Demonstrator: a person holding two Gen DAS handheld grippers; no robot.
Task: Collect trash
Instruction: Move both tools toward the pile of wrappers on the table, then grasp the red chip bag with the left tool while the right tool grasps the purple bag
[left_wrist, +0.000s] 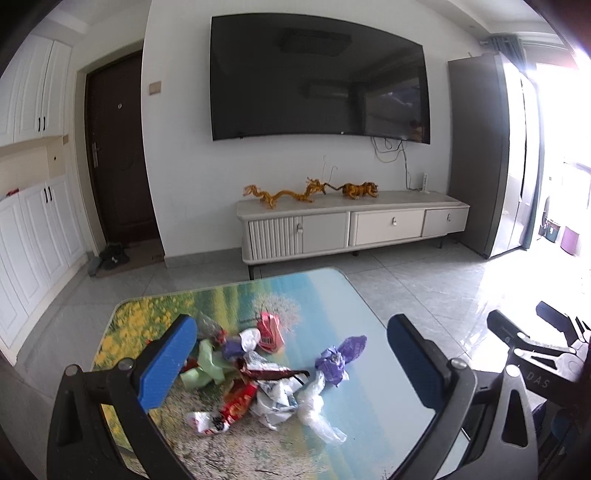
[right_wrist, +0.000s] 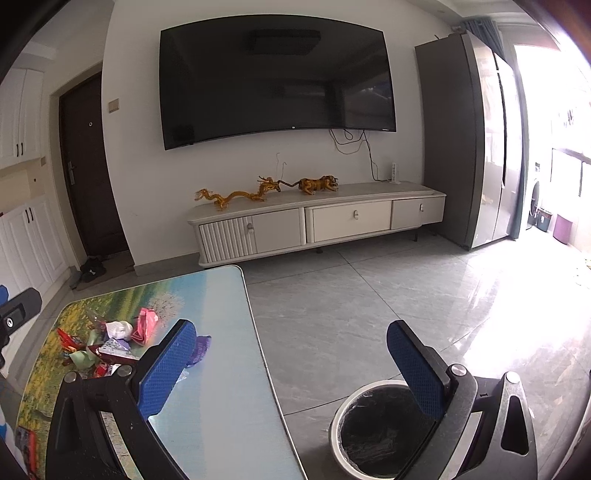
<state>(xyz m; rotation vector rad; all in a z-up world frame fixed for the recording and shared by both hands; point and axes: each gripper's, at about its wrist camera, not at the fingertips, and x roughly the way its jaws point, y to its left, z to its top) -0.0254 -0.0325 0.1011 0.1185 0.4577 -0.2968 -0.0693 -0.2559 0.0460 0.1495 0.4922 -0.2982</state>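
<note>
A heap of trash (left_wrist: 258, 373) sits in the middle of a low table (left_wrist: 369, 369), and it is all crumpled, crinkly stuff: a red foil packet (left_wrist: 269, 331) at the far edge, a scrunched purple wrapper (left_wrist: 338, 356) off to the right side of the pile, a limp pale-green bag (left_wrist: 207, 363), a dark glossy snack wrapper (left_wrist: 269, 373) in the centre, a red-and-gold packet (left_wrist: 238, 402) nearer the camera, and a clear, wrinkled plastic bag (left_wrist: 316, 410) trailing toward the near edge. The tabletop is smooth and shiny, printed with a landscape of yellow flowers and blue water, with rounded corners. The left gripper (left_wrist: 291, 363) hovers above the pile with its blue, textured fingers (left_wrist: 168, 365) spread wide, holding nothing. The right gripper (right_wrist: 291, 363) hangs over the table's right edge, its fingers also wide apart and empty; its left finger (right_wrist: 168, 365) covers part of the purple wrapper (right_wrist: 201, 347) in that view. Down on the grey tiled floor (right_wrist: 351, 295), just beside the table, stands a round white bin (right_wrist: 369, 432) lined with a dark bag, partly hidden behind the right finger. Beyond, a long white cabinet (left_wrist: 351, 225) carries two golden figurines (left_wrist: 288, 194), under a big black television (left_wrist: 317, 77) on the wall.
</note>
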